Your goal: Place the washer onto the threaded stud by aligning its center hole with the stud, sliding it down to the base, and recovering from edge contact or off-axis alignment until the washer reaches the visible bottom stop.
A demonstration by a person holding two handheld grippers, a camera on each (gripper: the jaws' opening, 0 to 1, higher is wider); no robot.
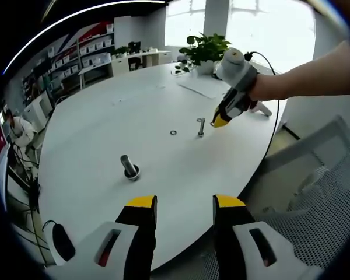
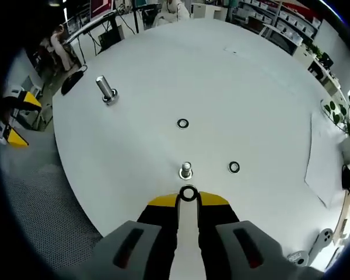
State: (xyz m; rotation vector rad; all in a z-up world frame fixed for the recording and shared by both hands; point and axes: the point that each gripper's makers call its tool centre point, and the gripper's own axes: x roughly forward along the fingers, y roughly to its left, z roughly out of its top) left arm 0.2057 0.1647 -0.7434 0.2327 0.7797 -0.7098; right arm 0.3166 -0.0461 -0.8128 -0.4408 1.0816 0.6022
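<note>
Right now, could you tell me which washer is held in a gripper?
The washer pinched at the right gripper tips, just short of the small stud; the other two lie flat on the table.

left gripper (image 1: 185,205): grey body, yellow-tipped black jaws | right gripper (image 2: 188,199): same, black cable

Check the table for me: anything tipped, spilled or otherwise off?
Nothing stands out. The small stud and the big stud stand upright, two spare washers lie flat, and the right gripper holds a washer just short of the small stud.
</note>
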